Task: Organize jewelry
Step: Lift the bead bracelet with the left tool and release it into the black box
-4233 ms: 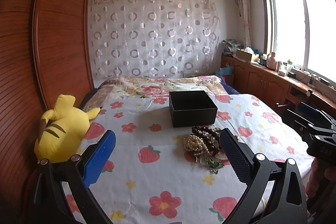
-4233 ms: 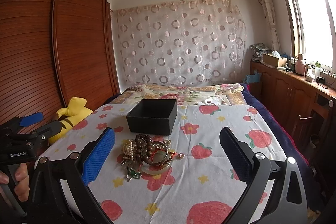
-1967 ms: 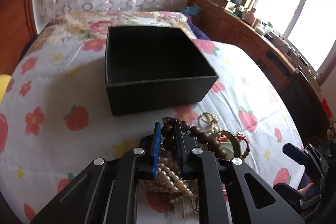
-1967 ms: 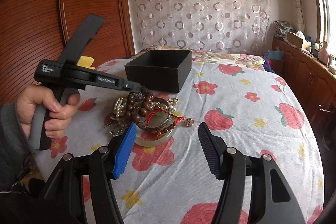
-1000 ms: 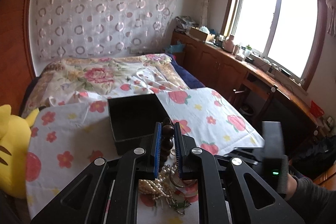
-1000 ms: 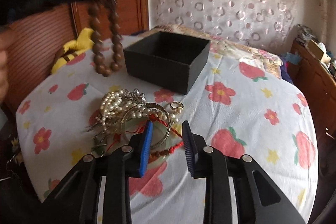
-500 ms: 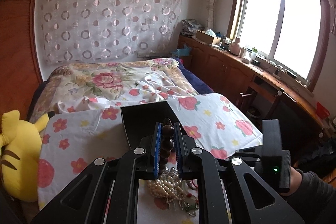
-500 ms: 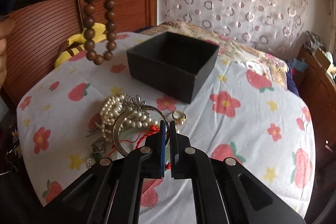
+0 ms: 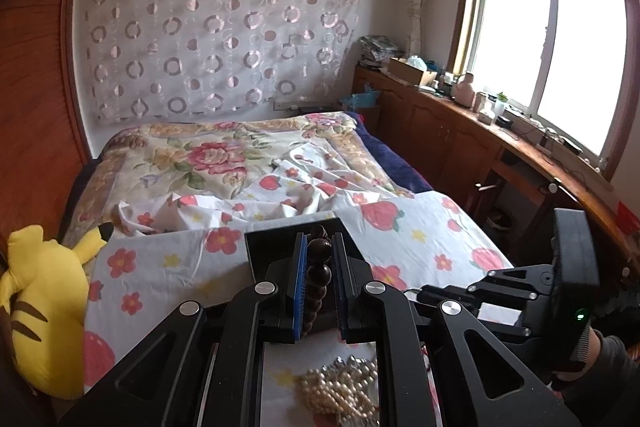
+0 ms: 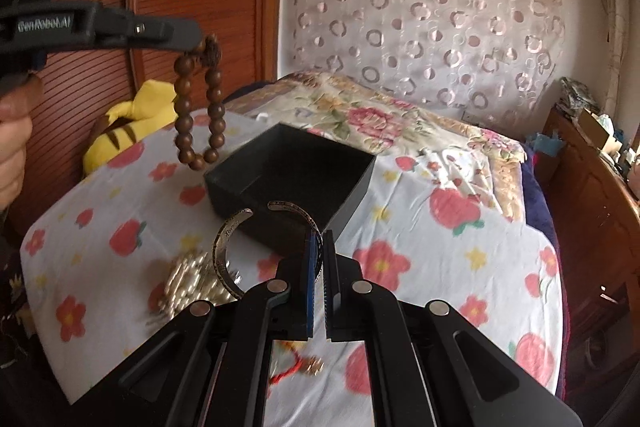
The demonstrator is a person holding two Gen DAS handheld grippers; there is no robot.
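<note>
Bead bracelet [image 10: 199, 107] is clamped in left gripper [image 9: 319, 281], dangling limp just left of box [image 10: 292, 183]. Stiff, slippery metal cuff [image 10: 264, 247] is pinched at its rim by right gripper [image 10: 318, 287], just before box.

An open box [image 10: 296, 171] sits on the bed [image 10: 460, 259], the landmark for everything else. In front of the box lies a heap of pearl strands [image 10: 192, 283]. Above the box's left corner a bead bracelet [image 10: 200, 115] hangs from the left tool [image 10: 188, 35]. Just before the box, a cuff bangle [image 10: 240, 243] is raised in the right tool [image 10: 319, 267]. A plush toy [image 10: 124, 123] lies left of the box. Cabinets [image 9: 460, 131] stand to its right.
</note>
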